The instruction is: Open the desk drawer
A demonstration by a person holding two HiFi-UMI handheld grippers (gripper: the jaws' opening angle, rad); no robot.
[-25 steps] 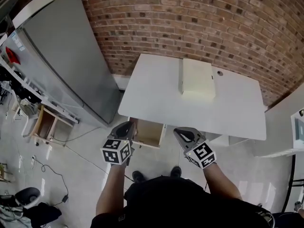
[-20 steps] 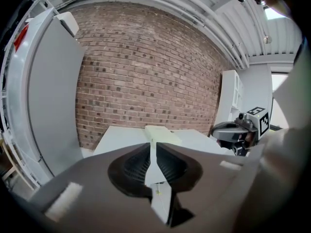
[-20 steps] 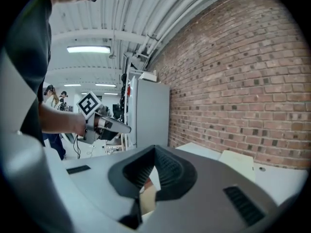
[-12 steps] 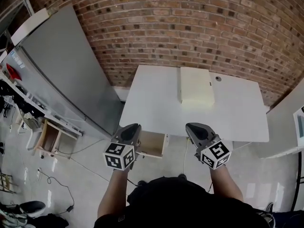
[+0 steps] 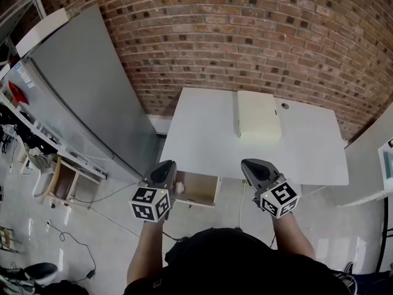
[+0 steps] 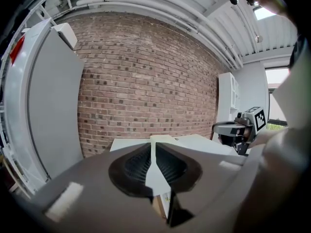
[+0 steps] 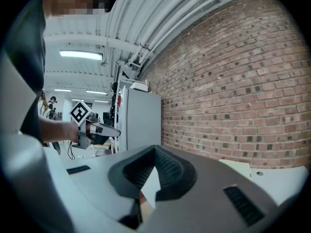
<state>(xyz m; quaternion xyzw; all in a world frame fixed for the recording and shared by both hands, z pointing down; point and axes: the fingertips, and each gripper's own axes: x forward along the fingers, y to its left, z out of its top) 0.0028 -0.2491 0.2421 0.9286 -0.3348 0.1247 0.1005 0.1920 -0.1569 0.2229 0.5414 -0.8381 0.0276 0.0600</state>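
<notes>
I see the drawer (image 5: pixel 199 188) already out beneath the desk (image 5: pixel 202 134) front edge at lower centre, just right of my left gripper (image 5: pixel 164 168), whose jaws are a slit apart and empty, with the right gripper (image 5: pixel 252 166), pinched together on nothing, farther off.

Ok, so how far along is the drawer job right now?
Done, by the look of it: the drawer stands pulled out from under the front edge of the white desk, its wooden inside showing. In hand: nothing; the left gripper has jaws a crack apart, the right gripper is shut, both empty and clear of the drawer. Left: probably nothing, unless it should come out further.
</notes>
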